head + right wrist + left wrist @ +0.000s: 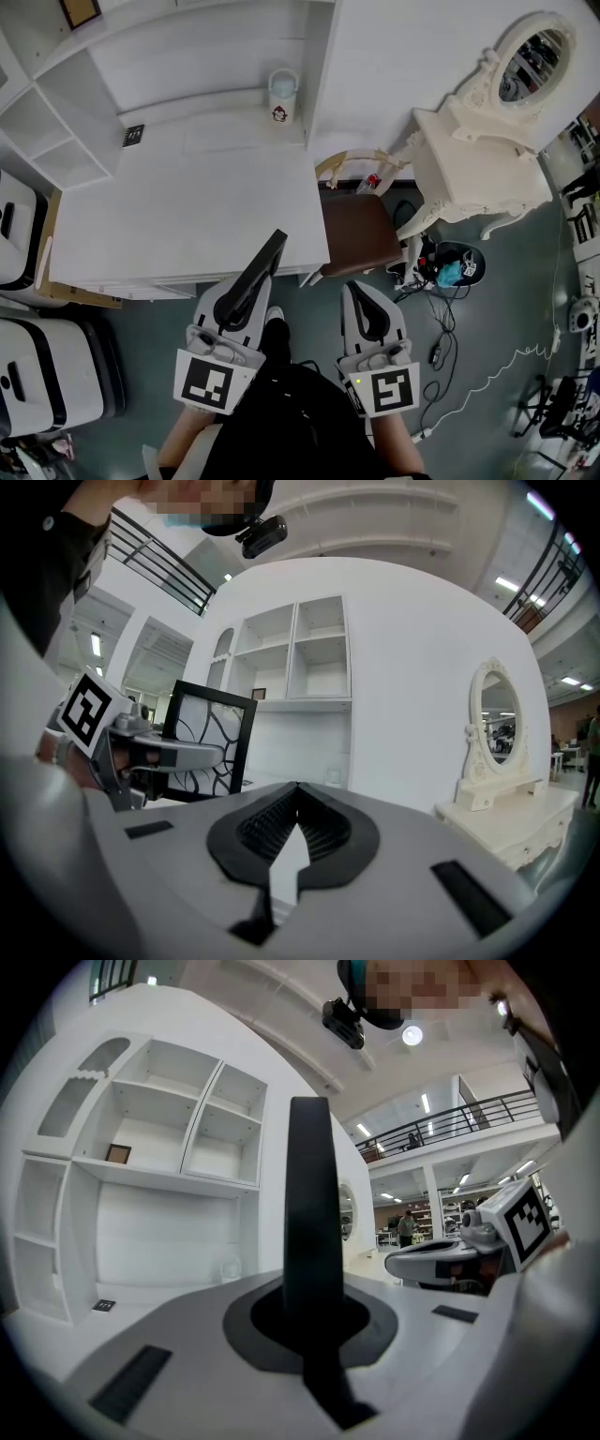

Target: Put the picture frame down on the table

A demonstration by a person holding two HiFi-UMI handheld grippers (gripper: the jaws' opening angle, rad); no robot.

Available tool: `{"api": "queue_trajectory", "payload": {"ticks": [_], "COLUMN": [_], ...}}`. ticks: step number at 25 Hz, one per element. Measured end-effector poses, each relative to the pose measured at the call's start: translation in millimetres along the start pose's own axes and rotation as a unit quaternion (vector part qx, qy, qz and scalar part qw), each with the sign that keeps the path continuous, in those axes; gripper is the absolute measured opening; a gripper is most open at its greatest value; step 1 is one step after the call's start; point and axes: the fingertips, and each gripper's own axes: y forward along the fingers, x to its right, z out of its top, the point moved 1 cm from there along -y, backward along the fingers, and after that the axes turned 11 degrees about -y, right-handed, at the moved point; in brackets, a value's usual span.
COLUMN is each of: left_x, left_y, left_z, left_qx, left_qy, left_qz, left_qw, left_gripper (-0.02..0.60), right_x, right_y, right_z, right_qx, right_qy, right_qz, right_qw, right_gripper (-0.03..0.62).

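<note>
shelves (47, 131): white cubbies sitting at the far left, out of the way, so they're not mattering here.

table (187, 206): white top lying mostly bare, with just a small dark tag (132, 135) and a jar (283, 94) at the back. There's loads of room for a drop, which I'm guessing is why it's the landing spot.

left gripper (246, 292): pointing level toward the table's near edge, with the jaws nearly together and clamping the frame's lower edge. In its own view the pads are squeezing the black bar on both sides.

frame (267, 262): black, standing upright on edge in that grip, hanging over the floor right at the table's front corner. It's not resting on anything yet. I'm thinking it's being carried upright so it can be lowered flat later.

chair (356, 230): brown seat, tucked just right of the table.

right gripper (364, 292): hovering beside the left one over the floor, jaws fully together with nothing between them. It's looking like a spare hand for now.

vanity (478, 159): white, with an oval mirror, sitting well off to the right.
</note>
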Motion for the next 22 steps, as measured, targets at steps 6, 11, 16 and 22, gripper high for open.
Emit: {"api": "queue_trajectory", "payload": {"ticks": [6,11,16,22], "left_x": [-23,-45,-65,-86], "left_y": [37,65,90,113], "left_z": [7,16,23,29], "left_qx": [-0.008,-0.010,-0.010,-0.004], "left_qy": [-0.008,-0.017,-0.018,-0.022], "left_qz": [-0.009,-0.013,-0.017,-0.021], "left_qw": [0.9999,0.9997,0.9996,0.9995], "left_gripper": [0.012,0.012,0.012,0.012], "right_x": [20,34,45,55], "right_y": [39,71,98,127], "right_z": [2,7,6,7], "right_qx": [-0.006,-0.011,-0.018,-0.020], "right_qy": [0.002,-0.001,0.000,-0.007], "right_qz": [-0.004,-0.005,-0.010,-0.011], "right_qw": [1.000,1.000,1.000,1.000], "right_gripper": [0.002,0.002,0.002,0.002]}}
